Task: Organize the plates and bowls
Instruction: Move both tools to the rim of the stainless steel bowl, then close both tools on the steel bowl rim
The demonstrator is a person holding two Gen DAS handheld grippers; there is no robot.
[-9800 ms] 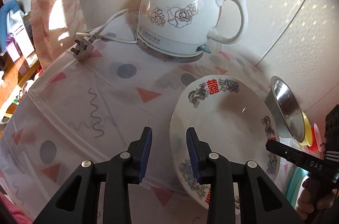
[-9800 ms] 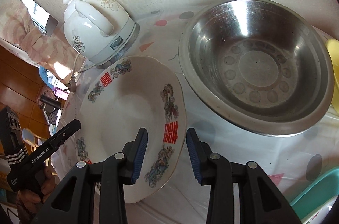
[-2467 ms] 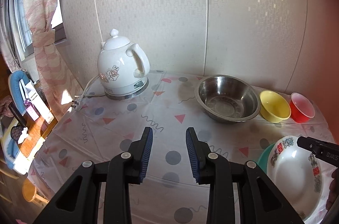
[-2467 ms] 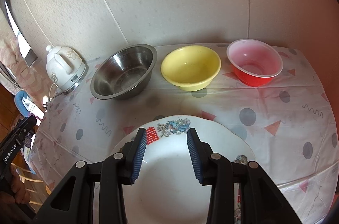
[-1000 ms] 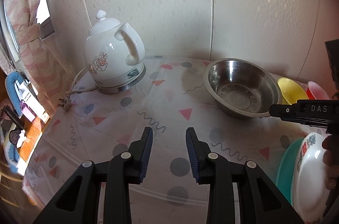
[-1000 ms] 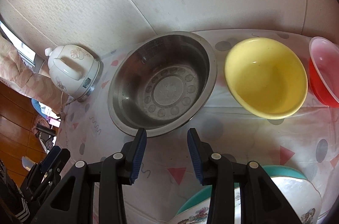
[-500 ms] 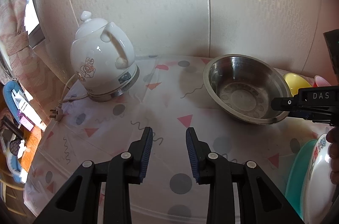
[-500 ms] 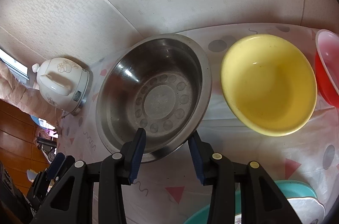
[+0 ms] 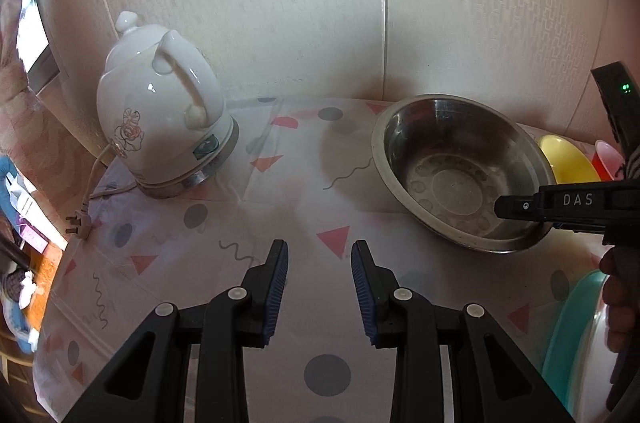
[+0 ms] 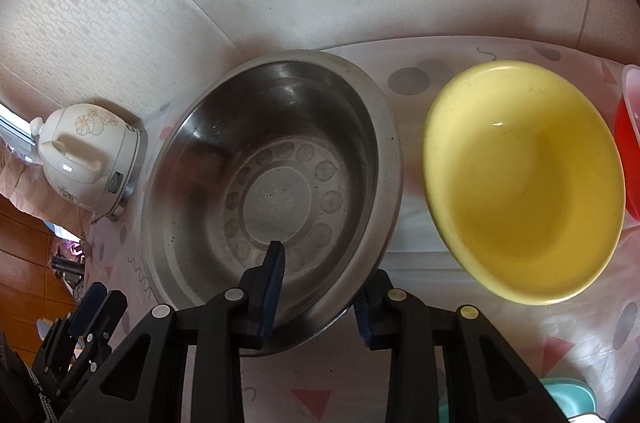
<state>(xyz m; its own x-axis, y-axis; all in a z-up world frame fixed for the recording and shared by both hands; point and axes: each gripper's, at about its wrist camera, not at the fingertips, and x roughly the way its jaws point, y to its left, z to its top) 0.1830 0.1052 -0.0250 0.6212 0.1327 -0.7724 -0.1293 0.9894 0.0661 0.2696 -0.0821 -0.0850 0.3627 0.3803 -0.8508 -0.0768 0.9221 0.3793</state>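
Left wrist view.
- Left gripper: low centre, jaws opening, nothing between them; only the patterned tablecloth beneath.
- White kettle: upright on its base at left, against the wall; cord and plug trailing to the table edge.
- Steel bowl: upright at right on the cloth; near rim crossed by one black finger of the right gripper, lettered "DAS". Second finger of that gripper hidden, so gap unreadable here.
- Yellow bowl and red bowl: just behind the steel bowl, mostly hidden by it and by the gripper body.
- Teal plate with a white plate on it: cut off by the right edge; pattern not legible.
- Hand: dark, partly out of frame, holding the right gripper.

Right wrist view.
- Right gripper: jaws closing, astride the near rim of the steel bowl; left finger inside the bowl, right finger outside and partly hidden behind the rim. Contact of pads with metal not discernible.
- Yellow bowl: beside the steel bowl on the right, close to it, upright, whole.
- Red bowl: cut off at the right edge.
- White kettle: far left, tilted by lens distortion.
- Left gripper: bottom left corner, dark, blurred, jaw gap hard to read.
- Teal plate: sliver at bottom right, rest out of frame.
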